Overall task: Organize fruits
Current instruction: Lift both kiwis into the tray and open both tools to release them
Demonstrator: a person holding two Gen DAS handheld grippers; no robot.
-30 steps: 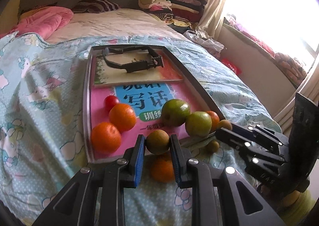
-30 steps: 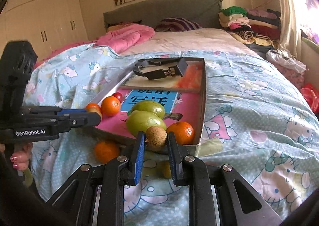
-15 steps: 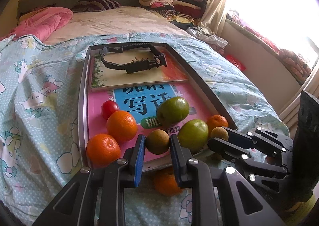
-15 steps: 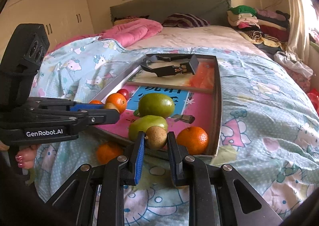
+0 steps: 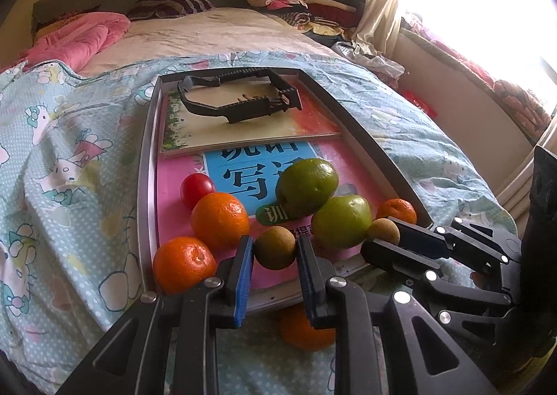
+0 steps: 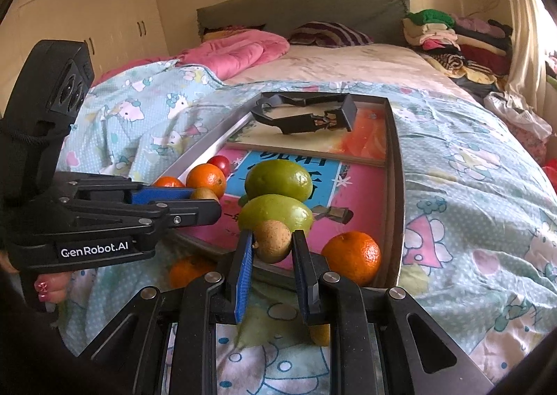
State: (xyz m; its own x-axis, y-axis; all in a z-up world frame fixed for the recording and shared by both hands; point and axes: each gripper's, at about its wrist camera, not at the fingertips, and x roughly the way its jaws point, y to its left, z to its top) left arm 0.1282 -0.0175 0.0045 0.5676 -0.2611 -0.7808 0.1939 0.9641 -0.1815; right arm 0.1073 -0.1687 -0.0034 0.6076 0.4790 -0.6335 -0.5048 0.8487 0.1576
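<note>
A metal tray (image 5: 145, 186) on the bed holds books, oranges (image 5: 220, 219), two green fruits (image 5: 307, 186) and a small red fruit (image 5: 196, 188). My left gripper (image 5: 274, 254) is shut on a small brown fruit (image 5: 275, 252) over the tray's near edge. My right gripper (image 6: 272, 246) is shut on another small brown fruit (image 6: 273, 244) just above the tray's front rim (image 6: 397, 186), beside a green fruit (image 6: 275, 214) and an orange (image 6: 351, 257). Each gripper shows in the other's view: the right (image 5: 383, 238), the left (image 6: 205, 201).
One orange (image 5: 306, 328) lies on the blue cartoon bedsheet (image 5: 69, 158) in front of the tray, also in the right wrist view (image 6: 186, 273). A black plastic clamp (image 5: 240, 99) rests on a book at the tray's far end. Pink quilt (image 6: 236, 53) and piled clothes lie behind.
Both grippers have moved forward toward the tray with their brown fruits still held; the left one now hangs over the tray's near edge instead of over the sheet.
</note>
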